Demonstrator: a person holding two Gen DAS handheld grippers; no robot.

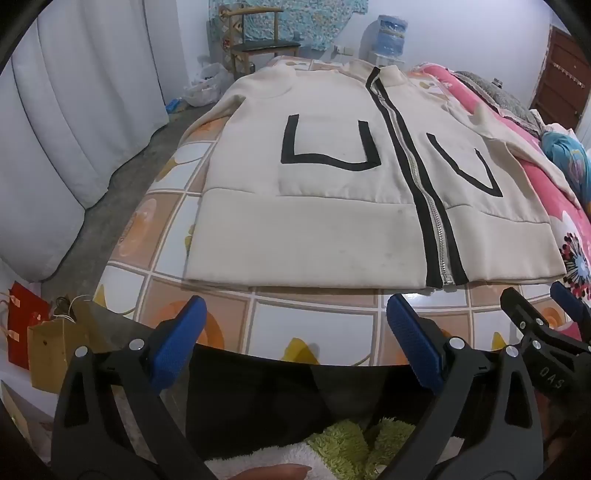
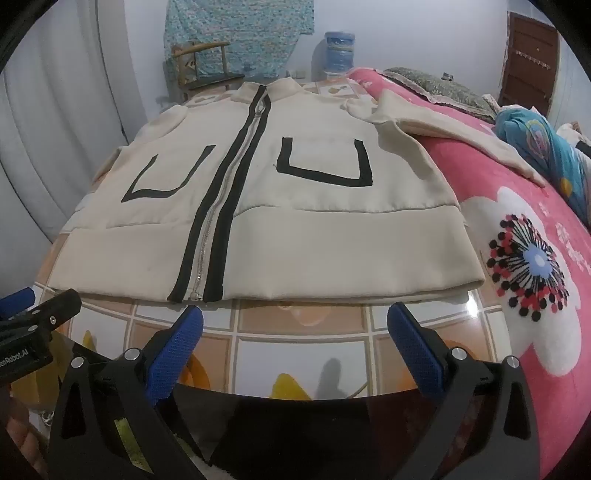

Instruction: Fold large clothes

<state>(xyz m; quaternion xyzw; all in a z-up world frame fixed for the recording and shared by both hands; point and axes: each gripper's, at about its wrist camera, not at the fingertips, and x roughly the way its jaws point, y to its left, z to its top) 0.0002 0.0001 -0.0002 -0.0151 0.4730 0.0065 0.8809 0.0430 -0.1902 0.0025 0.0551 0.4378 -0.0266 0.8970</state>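
Note:
A cream zip jacket [image 1: 332,206] with black trim and two black U-shaped pocket outlines lies flat, front up, on a tiled-pattern table [image 1: 295,325]. Its hem faces me, its collar is at the far end. It also shows in the right wrist view [image 2: 295,229]. Its right sleeve [image 2: 443,129] stretches out over a pink blanket. My left gripper [image 1: 295,325] is open and empty, just short of the hem. My right gripper [image 2: 295,332] is open and empty, also just short of the hem. The right gripper shows at the edge of the left wrist view [image 1: 546,325].
A pink flowered blanket [image 2: 524,258] lies along the table's right side. A wooden chair [image 1: 258,40] and a water dispenser [image 1: 388,33] stand beyond the table. White curtains [image 1: 74,110] hang at the left. Paper bags [image 1: 37,339] stand on the floor at the left.

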